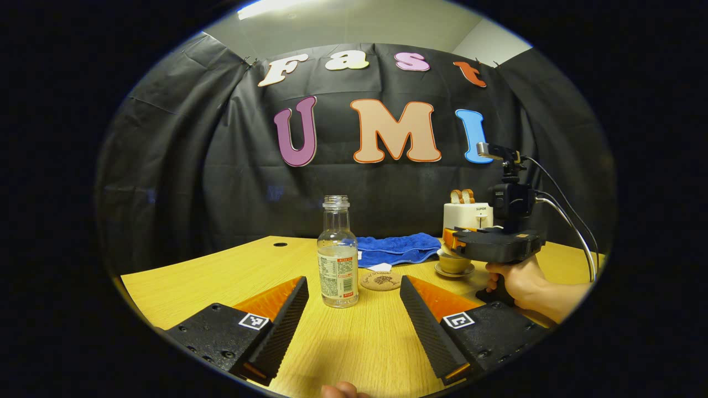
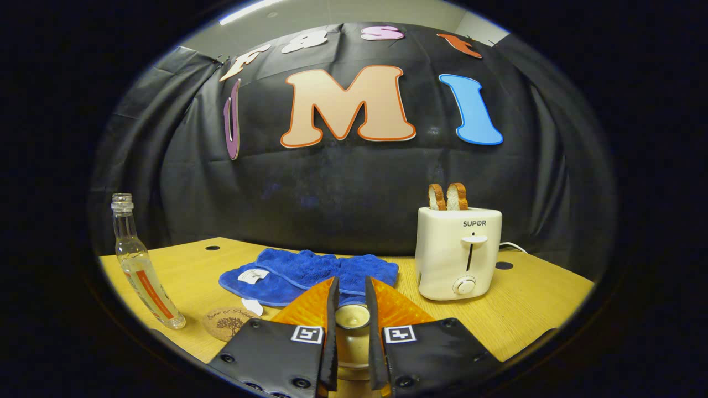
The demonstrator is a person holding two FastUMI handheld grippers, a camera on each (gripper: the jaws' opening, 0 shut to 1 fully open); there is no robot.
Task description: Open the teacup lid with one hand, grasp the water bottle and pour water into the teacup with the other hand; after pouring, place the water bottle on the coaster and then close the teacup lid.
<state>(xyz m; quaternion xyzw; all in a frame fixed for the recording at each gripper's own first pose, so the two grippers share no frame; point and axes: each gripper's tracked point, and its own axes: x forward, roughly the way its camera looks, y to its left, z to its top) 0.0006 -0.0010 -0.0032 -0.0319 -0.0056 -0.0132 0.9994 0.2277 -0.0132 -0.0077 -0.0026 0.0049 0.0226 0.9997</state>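
Stands upright, the water bottle [image 1: 338, 252], dead ahead between the wide-open, empty left gripper [image 1: 354, 309], beside the coaster [image 1: 380, 280]; closes narrowly, the right gripper [image 2: 350, 326], about the teacup lid [image 2: 352, 316] right of that bottle.

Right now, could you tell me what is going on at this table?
A person holds a gripper in each hand. The right gripper has its jaws closed around the teacup lid, apparently about to lift it. The left gripper is open, lined up with the uncapped water bottle standing on the table. The coaster beside the bottle is bare.
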